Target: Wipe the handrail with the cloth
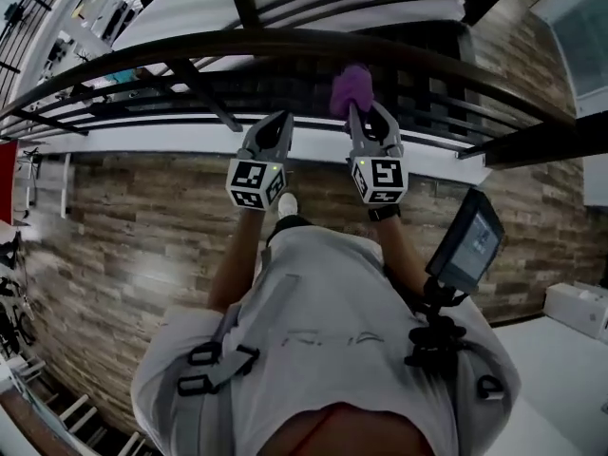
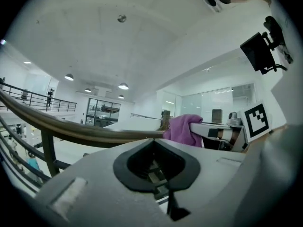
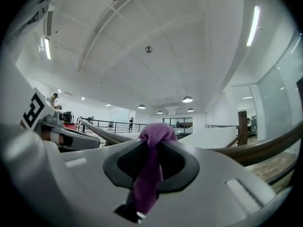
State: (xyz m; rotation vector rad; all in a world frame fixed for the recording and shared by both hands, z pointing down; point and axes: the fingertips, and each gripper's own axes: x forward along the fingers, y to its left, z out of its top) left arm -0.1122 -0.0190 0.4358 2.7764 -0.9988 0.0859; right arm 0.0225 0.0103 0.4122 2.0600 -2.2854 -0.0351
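Right gripper (image 1: 369, 114) is clamped on the cloth (image 1: 351, 85), held just short of the handrail (image 1: 237, 44), whose length runs left-right ahead of both grippers, contact unclear, while the left gripper (image 1: 274, 123) sits beside it, closed and empty.

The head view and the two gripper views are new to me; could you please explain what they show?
No robot here: a person holds a two-jaw gripper in each hand. The head view comes from a camera on the person's head, looking steeply down; each gripper view comes from a camera riding on that gripper. There is no table: both grippers point toward a dark curved wooden handrail, above a wood-plank floor. The right gripper is shut on a purple cloth. The left gripper is shut and empty. The marker cubes are gripper parts.
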